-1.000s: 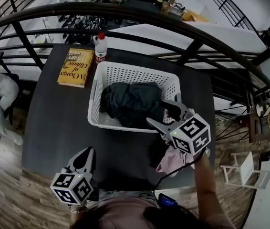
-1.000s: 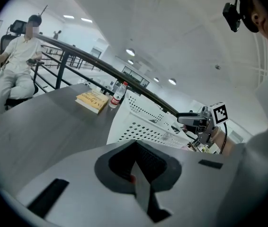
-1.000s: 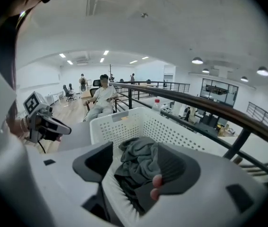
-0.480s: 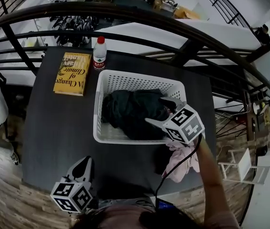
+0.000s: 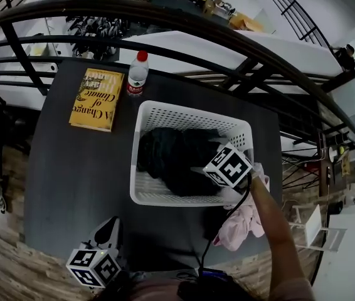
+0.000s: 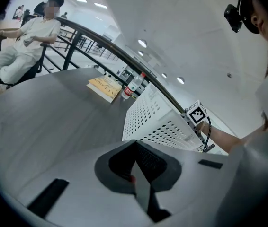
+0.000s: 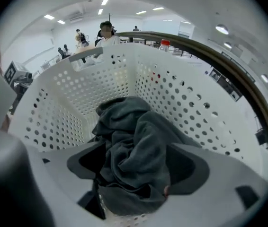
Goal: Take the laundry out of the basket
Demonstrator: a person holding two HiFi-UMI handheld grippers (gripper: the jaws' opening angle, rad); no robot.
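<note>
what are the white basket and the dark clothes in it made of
The white perforated laundry basket looks like moulded plastic, matt: thin stiff walls with even rows of holes. The dark grey crumpled garment inside looks like soft knit cloth, perhaps cotton: loose, dull folds.

You've a yellow book [image 5: 96, 99] flat on the dark surface [image 5: 71, 168]; red-capped water bottle [image 5: 137, 75] upright just right of book; black railing [image 5: 133, 10] beyond book.

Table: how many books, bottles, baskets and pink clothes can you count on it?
book: 1
bottle: 1
basket: 1
pink cloth: 1
Total: 4
</note>
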